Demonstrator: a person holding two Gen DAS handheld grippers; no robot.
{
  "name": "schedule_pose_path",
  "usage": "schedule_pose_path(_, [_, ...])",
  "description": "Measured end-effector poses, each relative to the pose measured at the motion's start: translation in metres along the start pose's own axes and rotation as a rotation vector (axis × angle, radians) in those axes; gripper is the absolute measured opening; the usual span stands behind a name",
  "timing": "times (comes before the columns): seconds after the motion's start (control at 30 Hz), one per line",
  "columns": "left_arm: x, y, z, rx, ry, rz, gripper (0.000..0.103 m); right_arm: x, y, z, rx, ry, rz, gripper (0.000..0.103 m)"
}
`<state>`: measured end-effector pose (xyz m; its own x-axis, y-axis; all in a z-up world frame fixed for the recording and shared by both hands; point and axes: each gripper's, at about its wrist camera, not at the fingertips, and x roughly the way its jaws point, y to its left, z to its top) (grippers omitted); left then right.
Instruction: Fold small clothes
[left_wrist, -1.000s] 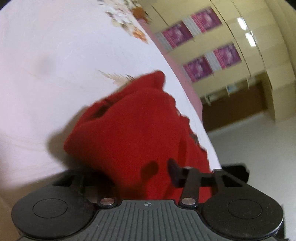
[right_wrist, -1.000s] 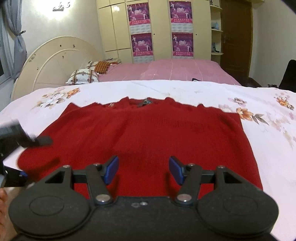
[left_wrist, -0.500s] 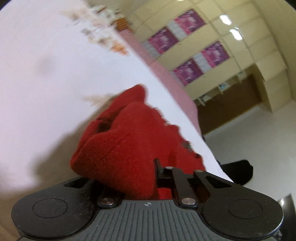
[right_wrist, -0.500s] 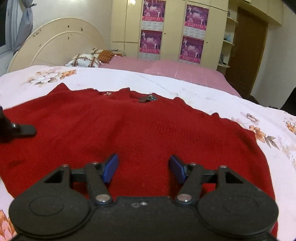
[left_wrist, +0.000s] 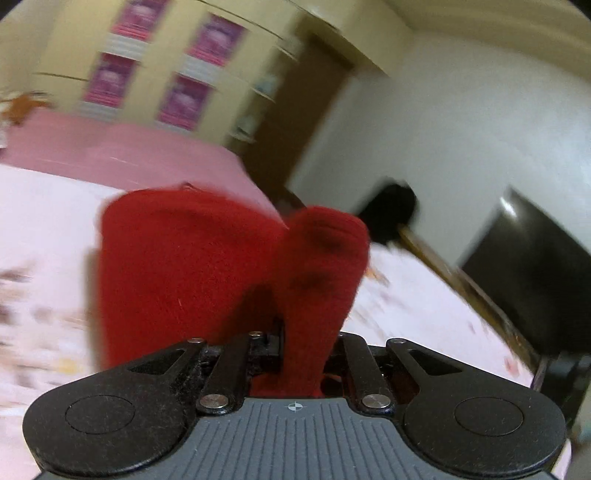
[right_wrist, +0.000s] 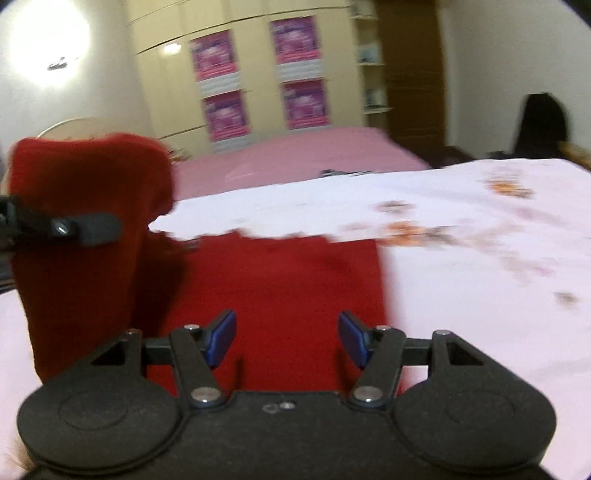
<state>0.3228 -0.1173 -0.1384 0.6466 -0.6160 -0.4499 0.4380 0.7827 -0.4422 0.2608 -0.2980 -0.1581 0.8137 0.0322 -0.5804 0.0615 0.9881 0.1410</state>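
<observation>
Bedroom, floral bedsheet (right_wrist: 461, 295) | left tool (left_wrist: 295, 332) clamped on red sweater (right_wrist: 280, 280) | right tool (right_wrist: 287, 334) apart, closing, empty

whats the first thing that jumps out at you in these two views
The red sweater dominates: most of it lies flat on the floral bedsheet, while its left side stands lifted in a tall fold, pinched by the left gripper. In the left wrist view that red knit bunches up right between the shut fingers. The right gripper hovers over the flat part with nothing between its blue pads.
</observation>
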Motion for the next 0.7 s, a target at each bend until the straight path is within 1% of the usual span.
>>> schedule_pose_path(0.07, [0.019,-0.016,-0.013,0.043,0.066,-0.016,0.011,-0.014,-0.025,-0.005,0.030,0.000,-0.043,0.060])
schedule_pose_path(0.1, [0.031,-0.023,-0.025,0.076,0.124,-0.005,0.012,-0.021,-0.035,-0.009,0.042,0.001,-0.065,0.060])
schedule_pose_path(0.17, [0.044,-0.029,-0.044,0.136,0.208,0.056,0.012,-0.031,-0.050,-0.018,0.057,0.007,-0.094,0.060])
schedule_pose_path(0.2, [0.044,-0.029,-0.048,0.151,0.224,0.063,0.012,-0.034,-0.055,-0.023,0.064,0.009,-0.102,0.060])
schedule_pose_path(0.23, [0.038,-0.030,-0.051,0.165,0.222,0.063,0.012,-0.039,-0.059,-0.026,0.074,0.009,-0.101,0.060])
schedule_pose_path(0.27, [0.031,-0.031,-0.051,0.173,0.219,0.069,0.019,-0.042,-0.062,-0.027,0.082,0.008,-0.095,0.060])
schedule_pose_path(0.3, [0.022,-0.035,-0.048,0.181,0.222,0.068,0.029,-0.045,-0.064,-0.028,0.091,0.005,-0.084,0.060])
schedule_pose_path(0.33, [0.014,-0.036,-0.048,0.183,0.229,0.061,0.065,-0.046,-0.063,-0.028,0.100,0.004,-0.069,0.060])
schedule_pose_path(0.37, [0.004,-0.039,-0.048,0.187,0.226,0.068,0.096,-0.046,-0.062,-0.025,0.114,0.004,-0.050,0.061])
schedule_pose_path(0.4, [-0.006,-0.040,-0.048,0.194,0.204,0.082,0.101,-0.046,-0.061,-0.022,0.129,0.006,-0.027,0.062])
schedule_pose_path(0.43, [-0.019,-0.040,-0.049,0.207,0.180,0.091,0.101,-0.045,-0.060,-0.021,0.136,0.008,-0.008,0.062])
schedule_pose_path(0.47, [-0.028,-0.036,-0.048,0.211,0.183,0.089,0.101,-0.044,-0.057,-0.018,0.142,0.011,0.010,0.062])
schedule_pose_path(0.5, [-0.036,-0.030,-0.046,0.198,0.183,0.089,0.101,-0.042,-0.053,-0.015,0.148,0.016,0.031,0.062])
schedule_pose_path(0.57, [-0.057,-0.018,-0.041,0.152,0.147,0.107,0.101,-0.036,-0.049,-0.009,0.158,0.029,0.070,0.062])
schedule_pose_path(0.63, [-0.072,0.010,-0.029,0.099,0.098,0.169,0.101,-0.035,-0.042,-0.008,0.161,0.048,0.111,0.062])
schedule_pose_path(0.7, [-0.078,0.034,-0.019,0.054,0.080,0.233,0.101,-0.028,-0.034,-0.008,0.152,0.079,0.135,0.062])
